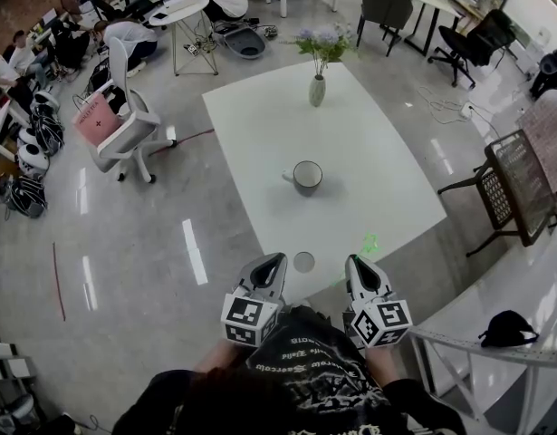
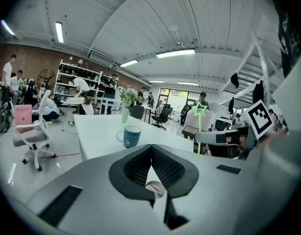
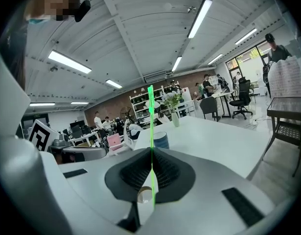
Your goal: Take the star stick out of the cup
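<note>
Right gripper view: your right tongs (image 3: 151, 150) pinch the star stick (image 3: 150, 116) upright — already out, well clear of the cup (image 1: 307, 178). Left tongs (image 2: 150, 146) pressed together, empty. Next, I'd guess, lay it on the worktop (image 1: 378, 143) beside the cup.

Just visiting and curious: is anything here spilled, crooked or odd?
Nothing stands out. The blue ceramic cup stands upright on the white table, and the thin green star stick is clamped upright in the right gripper.
</note>
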